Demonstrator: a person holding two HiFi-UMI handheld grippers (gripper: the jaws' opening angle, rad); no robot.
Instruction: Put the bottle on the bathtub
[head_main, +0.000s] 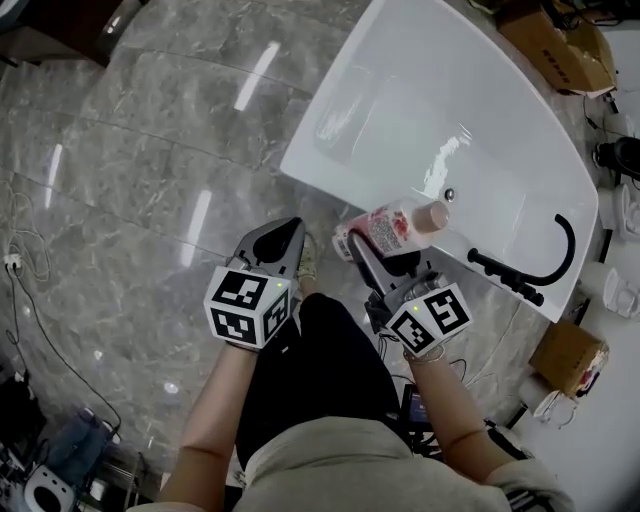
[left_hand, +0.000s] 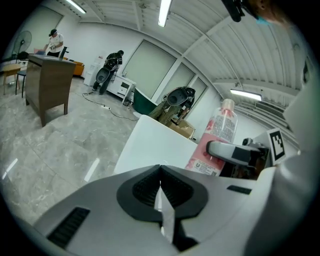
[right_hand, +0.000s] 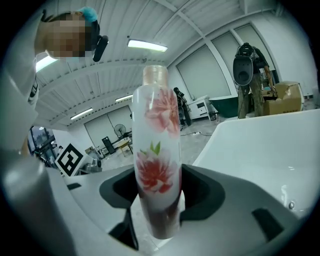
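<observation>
A white bottle with red flower print and a pinkish cap (head_main: 392, 226) (right_hand: 156, 160) (left_hand: 215, 140) is clamped in my right gripper (head_main: 372, 258) (right_hand: 156, 210), which is shut on its lower part. In the head view the bottle hangs just over the near rim of the white bathtub (head_main: 450, 130), cap pointing right. My left gripper (head_main: 281, 240) (left_hand: 161, 192) is shut with nothing in it, beside the right one over the grey floor, just short of the bathtub (left_hand: 150, 145) (right_hand: 270, 145).
A black tap (head_main: 535, 272) stands on the bathtub's right rim, with a round drain (head_main: 449, 194) inside. Cardboard boxes (head_main: 568, 358) lie to the right. Cables (head_main: 30, 300) run over the marble floor at left. My legs in dark trousers (head_main: 320, 370) are below the grippers.
</observation>
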